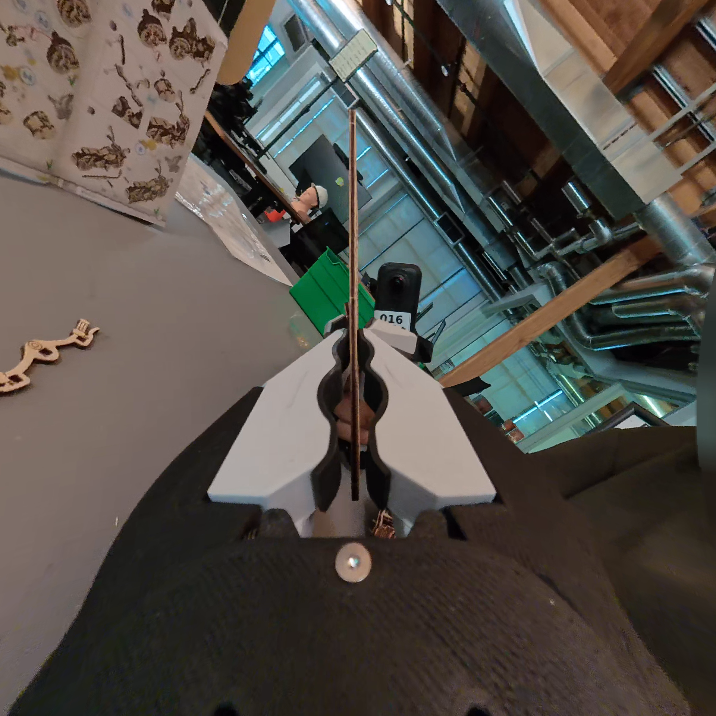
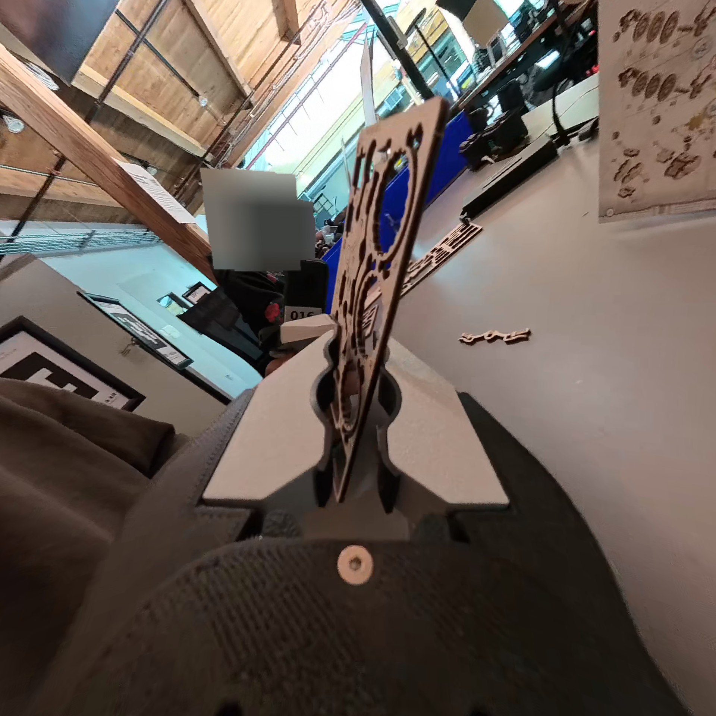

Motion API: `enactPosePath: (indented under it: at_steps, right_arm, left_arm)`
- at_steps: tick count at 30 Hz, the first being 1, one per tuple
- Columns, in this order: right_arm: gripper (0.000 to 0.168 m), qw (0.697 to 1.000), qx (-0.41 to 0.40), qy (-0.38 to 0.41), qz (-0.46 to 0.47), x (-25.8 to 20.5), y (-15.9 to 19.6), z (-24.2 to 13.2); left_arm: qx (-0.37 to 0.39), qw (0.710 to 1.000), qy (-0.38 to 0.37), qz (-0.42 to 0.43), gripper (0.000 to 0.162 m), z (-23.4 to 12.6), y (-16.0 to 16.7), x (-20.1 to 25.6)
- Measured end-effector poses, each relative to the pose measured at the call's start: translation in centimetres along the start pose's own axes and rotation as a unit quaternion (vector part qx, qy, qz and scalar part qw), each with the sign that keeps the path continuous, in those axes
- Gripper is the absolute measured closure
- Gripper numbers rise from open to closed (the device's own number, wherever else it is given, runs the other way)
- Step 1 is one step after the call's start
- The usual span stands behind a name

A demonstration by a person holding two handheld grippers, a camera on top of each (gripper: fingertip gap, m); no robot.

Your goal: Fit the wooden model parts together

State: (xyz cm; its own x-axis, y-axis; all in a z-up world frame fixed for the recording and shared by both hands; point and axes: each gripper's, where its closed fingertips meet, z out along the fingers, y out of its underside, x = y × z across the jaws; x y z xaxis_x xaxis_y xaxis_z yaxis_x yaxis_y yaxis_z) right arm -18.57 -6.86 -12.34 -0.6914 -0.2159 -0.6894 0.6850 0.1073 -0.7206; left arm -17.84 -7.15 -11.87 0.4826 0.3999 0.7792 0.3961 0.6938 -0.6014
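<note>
A thin laser-cut wooden sheet point(image 2: 387, 232) with many cut-out model parts stands upright above the grey table. My right gripper point(image 2: 358, 348) is shut on its lower edge. In the left wrist view the sheet point(image 1: 353, 213) shows edge-on, and my left gripper point(image 1: 353, 337) is shut on it from the opposite side. The right gripper's grey fingers point(image 1: 391, 335) and camera point(image 1: 397, 286) show just beyond. A left gripper finger point(image 2: 306, 329) shows behind the sheet in the right wrist view. A loose chain-shaped wooden part point(image 1: 46, 352) lies on the table; it also shows in the right wrist view point(image 2: 494, 336).
A second cut wooden sheet point(image 2: 445, 252) lies flat farther back. A printed instruction sheet point(image 1: 97, 97) stands at the table's back, also in the right wrist view point(image 2: 658, 116). A green bin point(image 1: 321, 294) sits past the table edge. A person point(image 2: 255, 306) is beyond the grippers.
</note>
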Motion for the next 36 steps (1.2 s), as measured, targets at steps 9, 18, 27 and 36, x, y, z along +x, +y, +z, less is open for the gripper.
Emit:
enactPosePath:
  at_steps: [9, 18, 27, 36]
  right_arm:
    - [0.156, 0.999, -0.029, 0.019, -0.012, 0.5, 0.6, 0.0]
    - [0.142, 0.994, -0.052, 0.092, -0.036, 2.2, 1.2, -0.3]
    - [0.144, 0.997, -0.026, 0.061, -0.032, 1.4, 0.4, -0.4]
    - [0.142, 0.997, -0.015, 0.049, -0.052, 0.9, -0.1, -0.5]
  left_arm:
    - [0.001, 0.999, -0.025, 0.03, 0.162, -0.2, -0.2, -0.3]
    - [-0.015, 0.989, -0.092, 0.112, 0.162, 0.2, 0.3, -0.9]
    - [-0.01, 0.992, -0.071, 0.107, 0.162, 0.2, -0.1, -0.3]
    - [0.002, 0.996, -0.052, 0.074, 0.162, 0.0, -0.2, -0.3]
